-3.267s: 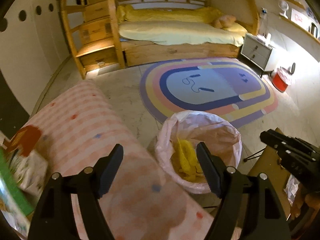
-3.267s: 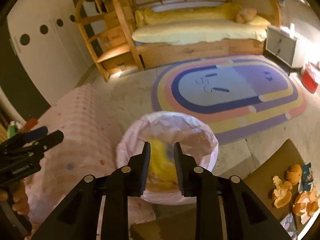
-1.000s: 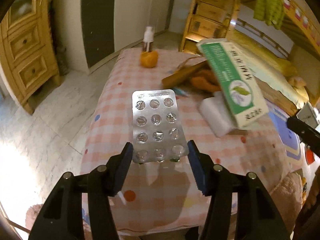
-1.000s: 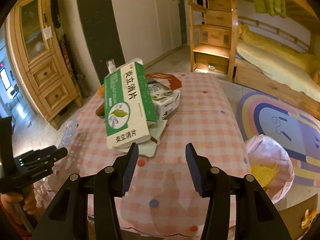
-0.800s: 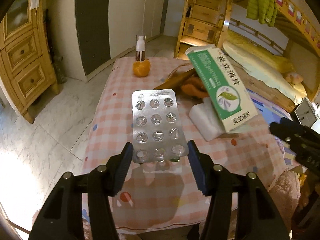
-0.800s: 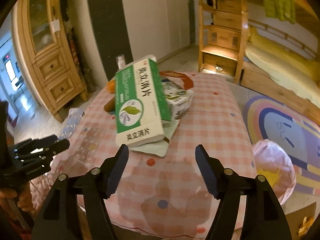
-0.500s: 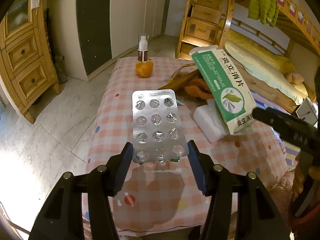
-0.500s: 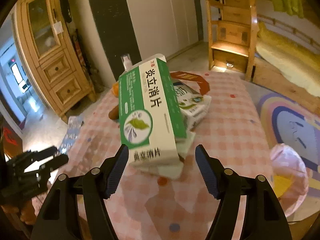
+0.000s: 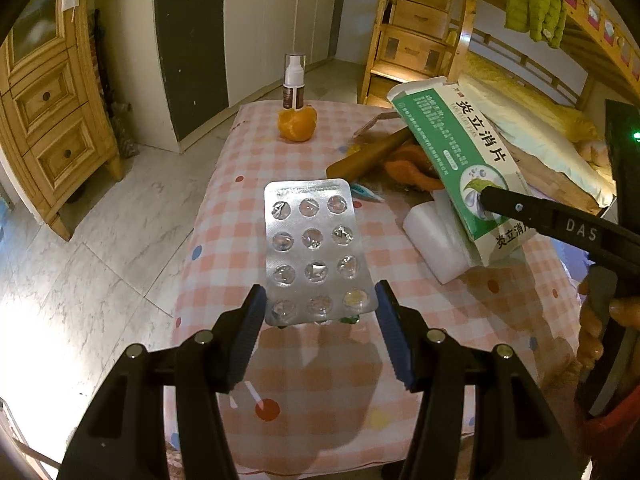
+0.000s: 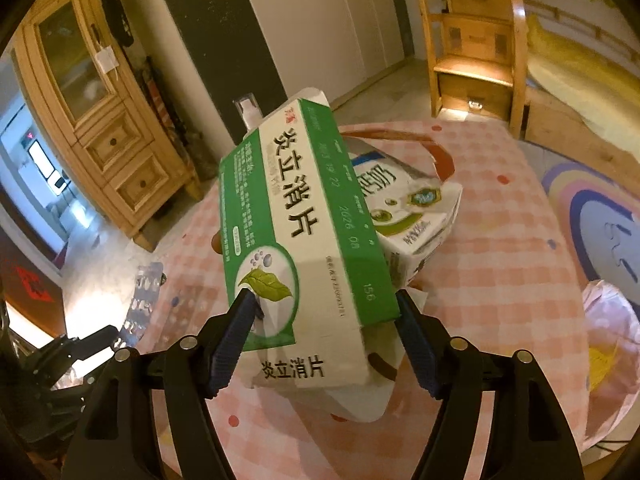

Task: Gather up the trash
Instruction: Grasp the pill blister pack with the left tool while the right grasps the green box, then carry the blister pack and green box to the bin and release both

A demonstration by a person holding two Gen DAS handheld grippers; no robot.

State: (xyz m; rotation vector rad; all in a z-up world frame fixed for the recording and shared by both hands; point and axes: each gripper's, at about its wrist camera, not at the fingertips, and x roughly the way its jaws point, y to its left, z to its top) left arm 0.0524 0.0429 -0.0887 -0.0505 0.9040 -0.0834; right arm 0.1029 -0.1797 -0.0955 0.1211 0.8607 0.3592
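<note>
My left gripper (image 9: 320, 314) is shut on a silver blister pack (image 9: 314, 250) and holds it above the pink checked table (image 9: 320, 364). My right gripper (image 10: 324, 312) is shut on a green and white medicine box (image 10: 296, 240), lifted off the table; it also shows in the left wrist view (image 9: 460, 160). A white and green milk carton (image 10: 408, 208) lies behind the box. Orange peel (image 9: 408, 168) and a mandarin (image 9: 297, 125) lie on the table. The pink-lined trash bin (image 10: 612, 344) stands at the table's right.
A spray bottle (image 9: 293, 80) stands behind the mandarin. A white tissue pack (image 9: 436, 236) and a brown board (image 9: 368, 156) lie mid-table. A wooden cabinet (image 9: 48, 112) stands to the left, a bunk bed (image 9: 500, 60) to the right.
My right gripper has closed on the medicine box and lifted it nearer the camera. My left gripper has kept hold of the blister pack in about the same place.
</note>
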